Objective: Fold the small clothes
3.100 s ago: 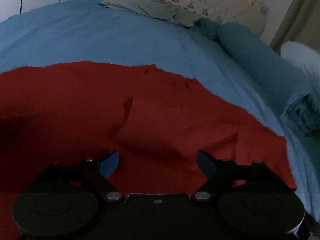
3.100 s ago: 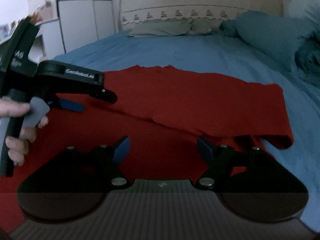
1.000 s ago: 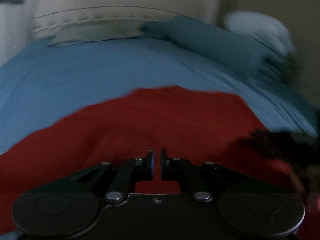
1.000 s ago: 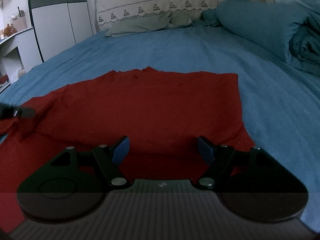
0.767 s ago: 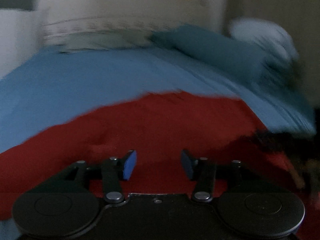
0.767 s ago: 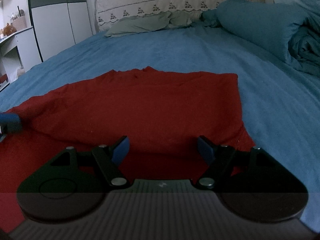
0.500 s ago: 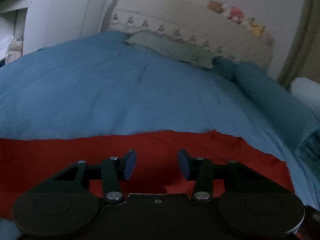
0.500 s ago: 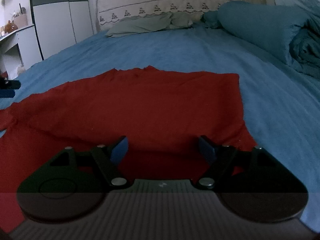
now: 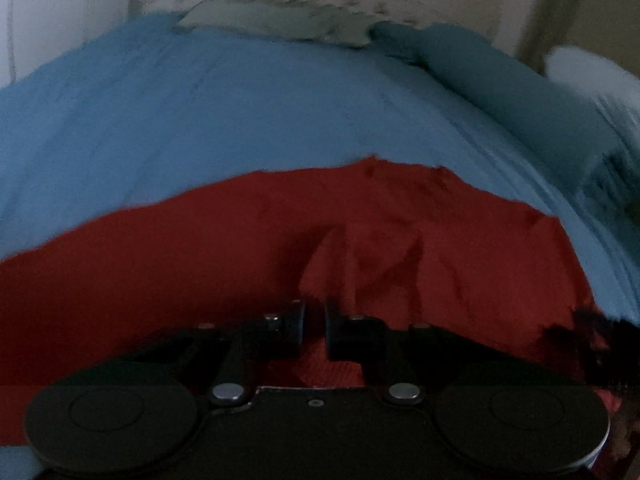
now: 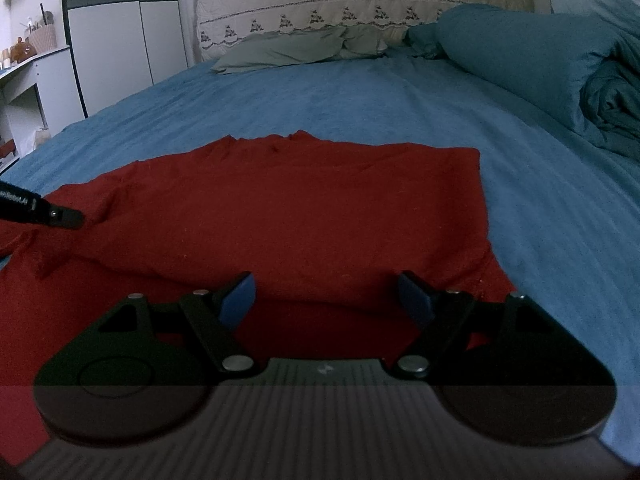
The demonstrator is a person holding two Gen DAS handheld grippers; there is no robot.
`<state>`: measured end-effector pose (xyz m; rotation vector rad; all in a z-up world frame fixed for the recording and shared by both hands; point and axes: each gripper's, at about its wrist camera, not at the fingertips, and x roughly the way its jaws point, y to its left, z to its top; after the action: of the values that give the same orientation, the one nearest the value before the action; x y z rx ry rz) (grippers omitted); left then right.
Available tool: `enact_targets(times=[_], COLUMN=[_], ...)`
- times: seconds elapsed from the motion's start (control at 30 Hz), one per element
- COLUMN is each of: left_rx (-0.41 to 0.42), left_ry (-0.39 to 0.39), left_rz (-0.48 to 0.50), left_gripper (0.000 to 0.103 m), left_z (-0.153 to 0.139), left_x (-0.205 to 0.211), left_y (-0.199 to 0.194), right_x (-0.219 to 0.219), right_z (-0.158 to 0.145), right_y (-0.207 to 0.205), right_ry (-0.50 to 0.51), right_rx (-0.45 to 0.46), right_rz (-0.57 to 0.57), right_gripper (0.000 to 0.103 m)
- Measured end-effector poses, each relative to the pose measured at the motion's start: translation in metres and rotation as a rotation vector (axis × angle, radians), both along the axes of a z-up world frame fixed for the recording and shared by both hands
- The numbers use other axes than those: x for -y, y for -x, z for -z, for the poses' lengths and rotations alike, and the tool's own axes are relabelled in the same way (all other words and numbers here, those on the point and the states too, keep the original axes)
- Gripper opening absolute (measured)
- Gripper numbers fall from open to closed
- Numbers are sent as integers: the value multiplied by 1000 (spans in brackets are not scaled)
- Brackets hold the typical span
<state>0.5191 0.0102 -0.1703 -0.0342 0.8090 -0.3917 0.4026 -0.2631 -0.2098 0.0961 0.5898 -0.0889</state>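
Left gripper (image 9: pixel 314 330) pinched nearly closed on a fold of red garment (image 10: pixel 288 208), which lies spread on blue bed (image 10: pixel 360 96). Right gripper (image 10: pixel 326 300) wide, holding nothing, above garment's near edge. Left view blurred; dark shape at 4 o'clock unidentifiable.

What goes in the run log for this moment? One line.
left gripper: shut on red cloth | right gripper: open, holding nothing | red cloth: on blue bedspread

The red garment (image 10: pixel 304 208) runs off the bottom and left edges, its near part hidden behind the right gripper (image 10: pixel 326 298).
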Motion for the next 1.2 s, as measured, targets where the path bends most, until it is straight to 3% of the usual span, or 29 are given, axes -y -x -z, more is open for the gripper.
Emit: enact_targets(times=[0.17,0.23,0.3,0.4,0.9,0.97,1.1,1.2], left_rx=[82,106,120,134,106,100,117,163], left_ry=[-69,-91,-119,-161,-150,-129,-136,-174], left_rz=[42,35,29,13,-14,-23,-1,22], left_gripper=[10,15,28,35,45,44,20,18], left_z=[1,4,8,13,23,22,21,15], left_x=[11,9,8,8,3,0,2,4], left_y=[14,17,22,25,25,24,29,36], right_x=[0,0,0,0,2,2,2,2], right_z=[0,0,0,0,1,1,1,1], right_y=[0,0,0,0,0,0,-1,-1], right_ry=[-2,-5,-6,-6,-13,-13,-15,-17], right_rx=[2,4,4,4,3,3,3,3], right_rz=[0,2,3,3,5,4,5,6], right_gripper=[94,94,94,94,94,94,94,94])
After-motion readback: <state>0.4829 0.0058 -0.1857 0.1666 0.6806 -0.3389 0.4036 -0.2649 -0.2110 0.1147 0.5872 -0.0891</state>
